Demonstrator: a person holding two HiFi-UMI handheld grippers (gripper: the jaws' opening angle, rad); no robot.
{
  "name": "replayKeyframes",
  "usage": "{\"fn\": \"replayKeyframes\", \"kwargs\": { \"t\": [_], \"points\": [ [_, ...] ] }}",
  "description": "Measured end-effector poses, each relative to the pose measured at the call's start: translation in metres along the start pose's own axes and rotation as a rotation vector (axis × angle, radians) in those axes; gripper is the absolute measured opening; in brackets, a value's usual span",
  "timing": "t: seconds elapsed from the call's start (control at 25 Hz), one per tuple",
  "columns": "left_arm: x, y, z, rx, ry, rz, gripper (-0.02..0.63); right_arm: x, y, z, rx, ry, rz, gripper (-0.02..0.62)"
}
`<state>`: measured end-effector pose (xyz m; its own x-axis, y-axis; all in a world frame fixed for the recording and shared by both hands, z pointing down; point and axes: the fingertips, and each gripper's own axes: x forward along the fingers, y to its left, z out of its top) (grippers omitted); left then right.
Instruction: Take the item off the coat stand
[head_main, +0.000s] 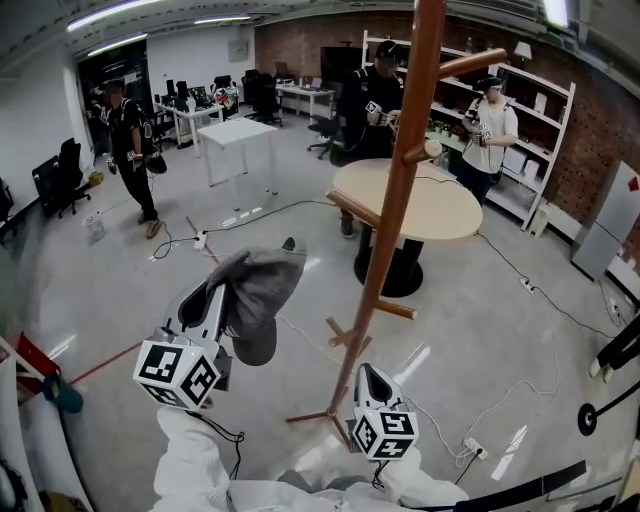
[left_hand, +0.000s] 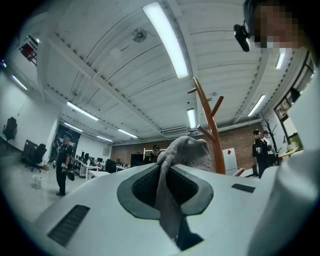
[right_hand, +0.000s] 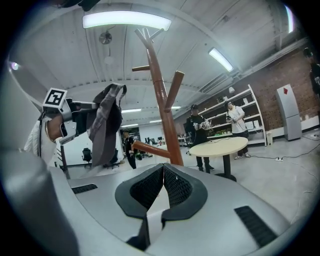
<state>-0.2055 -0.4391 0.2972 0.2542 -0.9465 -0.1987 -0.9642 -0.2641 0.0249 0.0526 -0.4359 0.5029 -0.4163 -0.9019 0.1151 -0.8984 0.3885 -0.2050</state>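
In the head view the brown wooden coat stand (head_main: 398, 190) runs out of the top edge, so its crown is unseen. The grey fabric cap (head_main: 258, 290) drapes over the front of the left gripper (head_main: 220, 295), covering its jaw tips at centre left. In the left gripper view the cap hides the stand's lower pole. In the right gripper view, lower centre, the stand's feet sit behind the right gripper (right_hand: 162, 175). The person's white sleeves (head_main: 195, 455) are cut by the head view's bottom edge.

Cap (head_main: 255, 290) grey. Coat stand (head_main: 395, 200) red-brown wood. Far rt table (head_main: 450, 210) beige top, blk base. Marker cubes (head_main: 180, 372) b/w squares. Floor (head_main: 480, 330) lt grey.
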Motion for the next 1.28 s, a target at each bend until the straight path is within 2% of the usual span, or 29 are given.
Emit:
{"fn": "replayKeyframes", "kwargs": {
  "t": [0.16,0.32,0.4,0.52,0.68,0.84,1.04,1.28],
  "points": [
    [-0.011,-0.014,-0.029,-0.038,0.032,0.044,0.034,0.001,0.011,0.004,-0.017,0.014,0.033,0.009],
    [-0.013,-0.044,-0.059,-0.018,0.052,0.056,0.034,0.003,0.009,0.001,-0.031,0.004,0.051,0.009],
    [-0.014,-0.058,-0.068,-0.018,0.060,0.054,0.034,0.003,0.011,0.002,-0.040,0.001,0.055,0.009],
    [-0.018,-0.074,-0.085,-0.061,0.077,0.062,0.034,0.000,0.015,0.005,-0.061,-0.013,0.056,0.009],
    [-0.032,-0.093,-0.112,-0.081,0.075,0.108,0.034,-0.007,0.012,0.005,-0.079,-0.030,0.041,0.009],
    [-0.054,-0.114,-0.125,-0.085,0.047,0.129,0.034,-0.014,0.006,0.005,-0.080,-0.036,0.019,0.009],
    [-0.067,-0.131,-0.149,-0.158,0.103,0.113,0.034,-0.020,0.000,0.001,-0.077,-0.027,0.018,0.009],
    [-0.076,-0.137,-0.140,-0.165,0.060,0.110,0.034,-0.025,-0.002,0.000,-0.072,-0.027,0.014,0.009]
  ]
}}
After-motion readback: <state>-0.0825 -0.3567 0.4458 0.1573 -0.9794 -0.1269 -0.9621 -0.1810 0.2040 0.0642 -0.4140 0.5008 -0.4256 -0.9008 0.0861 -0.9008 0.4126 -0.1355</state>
